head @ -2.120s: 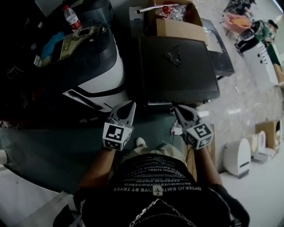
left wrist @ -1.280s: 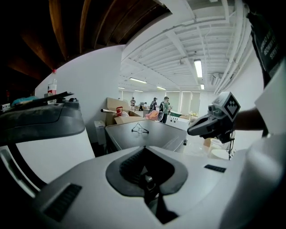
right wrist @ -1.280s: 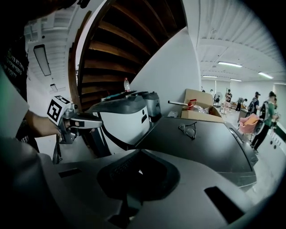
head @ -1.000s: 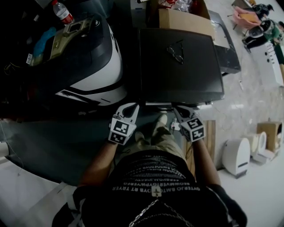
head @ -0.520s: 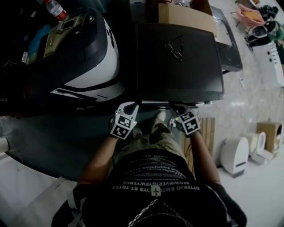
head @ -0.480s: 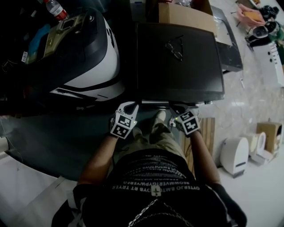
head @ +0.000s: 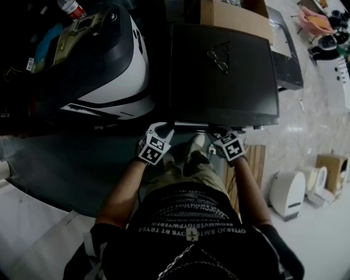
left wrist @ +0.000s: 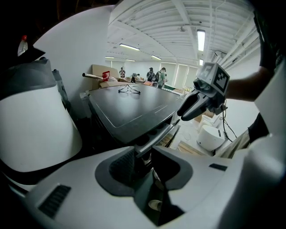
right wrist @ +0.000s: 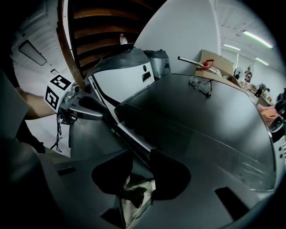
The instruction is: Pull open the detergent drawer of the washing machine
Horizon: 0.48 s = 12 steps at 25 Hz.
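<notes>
The dark washing machine [head: 221, 71] fills the middle of the head view, seen from above. A silver strip [head: 191, 124] runs along its top front edge; I cannot tell the detergent drawer apart from it. My left gripper [head: 161, 130] hangs at the strip's left end, my right gripper [head: 220, 131] at its right end. Both point steeply down. In the left gripper view the jaws [left wrist: 145, 163] are opening and the strip [left wrist: 156, 136] runs into the gap, with no pad pressing on it. The right gripper's jaws [right wrist: 140, 167] are opening too, and the strip [right wrist: 134, 136] ends just in front of their gap.
A pair of glasses [head: 219, 59] lies on the machine's lid. A rounded white-and-black appliance [head: 115, 65] stands close on the left, a cardboard box [head: 229, 13] behind. A small white appliance [head: 284, 194] and a wooden board [head: 254, 158] sit on the floor at right.
Both grippers have sunk toward the machine's front edge and tipped further down. Their jaws, shut before, now stand apart.
</notes>
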Available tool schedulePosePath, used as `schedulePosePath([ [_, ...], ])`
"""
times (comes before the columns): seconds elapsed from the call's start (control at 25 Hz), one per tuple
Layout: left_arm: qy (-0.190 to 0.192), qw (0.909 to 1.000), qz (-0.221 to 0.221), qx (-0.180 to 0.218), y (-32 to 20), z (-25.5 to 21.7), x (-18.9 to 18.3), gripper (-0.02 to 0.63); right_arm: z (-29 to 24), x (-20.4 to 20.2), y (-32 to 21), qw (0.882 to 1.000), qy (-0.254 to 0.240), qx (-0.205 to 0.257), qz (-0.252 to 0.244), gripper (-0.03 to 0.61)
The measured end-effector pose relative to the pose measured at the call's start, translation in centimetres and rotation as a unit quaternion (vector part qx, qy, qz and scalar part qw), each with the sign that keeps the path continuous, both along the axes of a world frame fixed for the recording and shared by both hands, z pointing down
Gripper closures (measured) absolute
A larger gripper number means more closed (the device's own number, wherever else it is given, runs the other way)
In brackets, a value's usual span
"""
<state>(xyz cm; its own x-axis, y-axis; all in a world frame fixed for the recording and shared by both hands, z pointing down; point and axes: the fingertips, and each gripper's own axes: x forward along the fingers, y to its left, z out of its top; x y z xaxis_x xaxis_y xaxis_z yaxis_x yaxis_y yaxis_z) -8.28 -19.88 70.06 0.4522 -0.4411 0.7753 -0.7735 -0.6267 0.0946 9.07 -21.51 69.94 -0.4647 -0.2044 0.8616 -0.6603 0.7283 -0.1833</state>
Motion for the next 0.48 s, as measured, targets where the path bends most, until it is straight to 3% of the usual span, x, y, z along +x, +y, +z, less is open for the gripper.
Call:
schedulePosePath([
  [0.2, 0.003, 0.9999, 0.007, -0.012, 0.0, 1.2, 0.4, 0.505, 1.6, -0.1, -0.1, 1.000, 0.018, -0.014, -0.010, 0.469],
  [0.36, 0.013, 0.9999, 0.010, 0.003, -1.0, 0.8, 0.9, 0.500, 2.4, -1.1, 0.0, 0.999, 0.000, -0.027, -0.019, 0.468],
  [0.48, -0.006, 0.9995, 0.016, -0.026, -0.5, 2.2, 0.6, 0.495, 2.8, -1.3, 0.0, 0.999, -0.004, -0.037, -0.022, 0.466],
])
